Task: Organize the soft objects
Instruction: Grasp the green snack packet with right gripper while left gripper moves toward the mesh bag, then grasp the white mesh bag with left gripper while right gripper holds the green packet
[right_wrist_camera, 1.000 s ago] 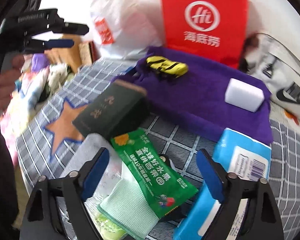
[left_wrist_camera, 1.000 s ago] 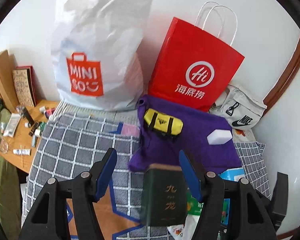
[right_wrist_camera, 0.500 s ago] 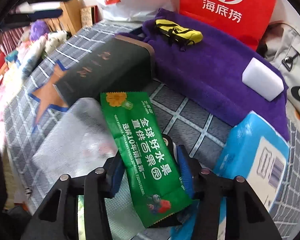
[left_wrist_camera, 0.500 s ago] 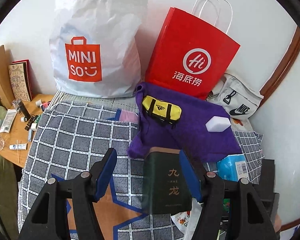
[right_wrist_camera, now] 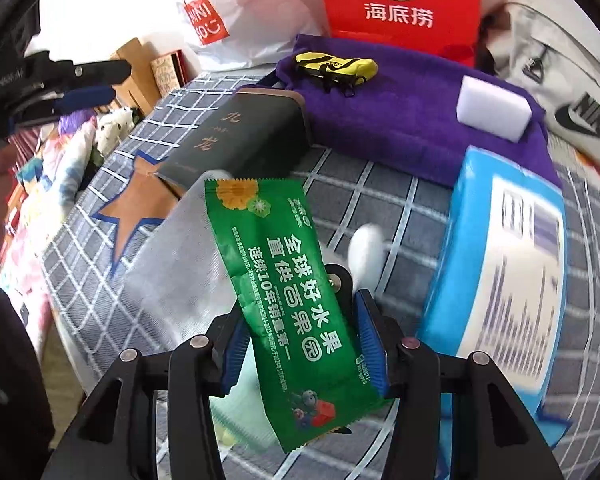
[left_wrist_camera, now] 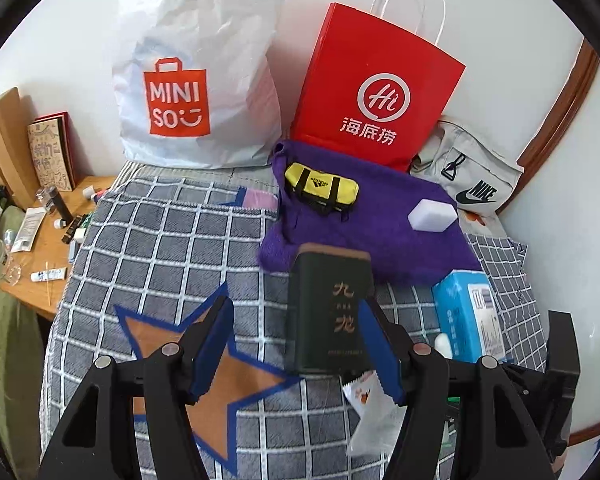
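Right wrist view only: right gripper (right_wrist_camera: 304,350) clamped on flat, glossy green foil snack packet (right_wrist_camera: 290,300) with white lettering. Left gripper (left_wrist_camera: 296,346): fingers spread wide, empty, above checked grey blanket (left_wrist_camera: 160,240).

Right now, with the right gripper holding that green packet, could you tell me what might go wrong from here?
1. The right gripper pinches only the lower part of the green packet; the long free end may flop or slip out.
2. The dark green box and blue tissue pack lie close by, so a low swing could knock them.
3. The left gripper hovers open above the box and may collide.
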`<state>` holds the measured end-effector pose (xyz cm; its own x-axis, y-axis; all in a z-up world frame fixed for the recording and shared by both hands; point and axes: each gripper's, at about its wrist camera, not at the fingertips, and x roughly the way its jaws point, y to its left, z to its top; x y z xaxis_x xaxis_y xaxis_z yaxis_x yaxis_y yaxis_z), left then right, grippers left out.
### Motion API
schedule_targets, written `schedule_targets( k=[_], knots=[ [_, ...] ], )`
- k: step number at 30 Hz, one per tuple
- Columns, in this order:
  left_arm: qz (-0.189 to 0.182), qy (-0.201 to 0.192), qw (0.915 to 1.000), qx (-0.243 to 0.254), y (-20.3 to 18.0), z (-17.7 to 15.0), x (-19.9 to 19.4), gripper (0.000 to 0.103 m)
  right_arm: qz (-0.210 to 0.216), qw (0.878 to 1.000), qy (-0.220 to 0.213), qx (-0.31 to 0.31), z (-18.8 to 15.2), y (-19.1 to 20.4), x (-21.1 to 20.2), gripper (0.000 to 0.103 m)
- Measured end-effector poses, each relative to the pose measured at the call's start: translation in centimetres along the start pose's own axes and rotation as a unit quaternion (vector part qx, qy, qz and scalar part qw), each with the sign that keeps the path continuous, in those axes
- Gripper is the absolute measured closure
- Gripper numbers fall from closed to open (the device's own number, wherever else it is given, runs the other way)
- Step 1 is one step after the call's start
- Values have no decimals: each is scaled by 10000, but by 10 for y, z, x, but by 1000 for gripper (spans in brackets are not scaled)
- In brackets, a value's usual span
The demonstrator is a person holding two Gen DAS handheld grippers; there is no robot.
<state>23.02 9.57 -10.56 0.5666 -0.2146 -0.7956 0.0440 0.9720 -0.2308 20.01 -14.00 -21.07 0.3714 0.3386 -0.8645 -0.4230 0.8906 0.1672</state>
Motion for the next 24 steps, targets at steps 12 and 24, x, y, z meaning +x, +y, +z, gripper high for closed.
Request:
schedule_targets(
  k=[12,24],
  knots=[
    [20,86,10000,14,-4,-24,-11,40,-85,9997,14,239,-40,8,-11,37],
    [15,190,9998,61,-5,-41,-14,40,-112,9977,-559,374,-53,9,-33,37]
  ],
)
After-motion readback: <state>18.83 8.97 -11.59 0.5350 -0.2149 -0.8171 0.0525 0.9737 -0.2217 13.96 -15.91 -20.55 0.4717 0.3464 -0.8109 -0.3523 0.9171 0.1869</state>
